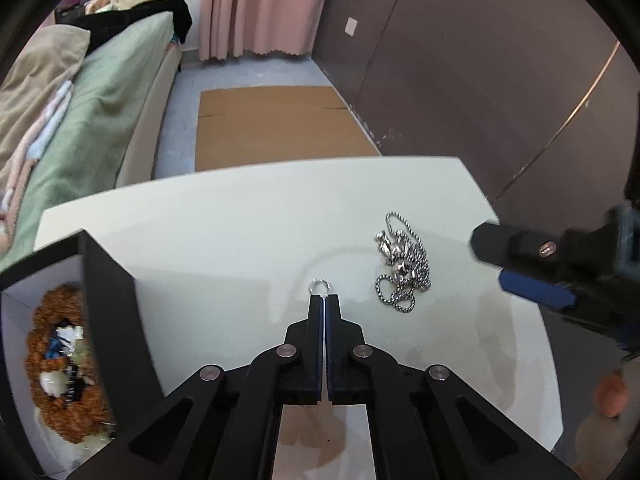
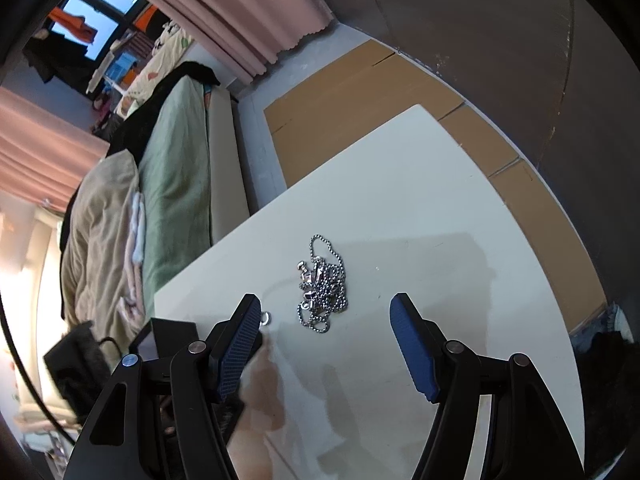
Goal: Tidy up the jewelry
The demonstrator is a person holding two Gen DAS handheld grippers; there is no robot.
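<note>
Care is what you are needing now: your left hand-held gripper (image 1: 324, 299) is pinching the small silver ring (image 1: 319, 286) at its tips on the white surface (image 1: 224, 240), so you should be lifting slowly toward the black open box (image 1: 108, 288), while your right hand-held gripper (image 2: 326, 316) is hanging open near the tangled silver chain (image 2: 322, 284).

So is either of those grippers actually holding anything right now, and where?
The left gripper pinches the small silver ring by its near edge. The right gripper is open above the chain pile, holding nothing.

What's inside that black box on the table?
Inside the black box: an orange-brown fuzzy loop around pale green and dark pieces. Its near wall hides the rest.
</note>
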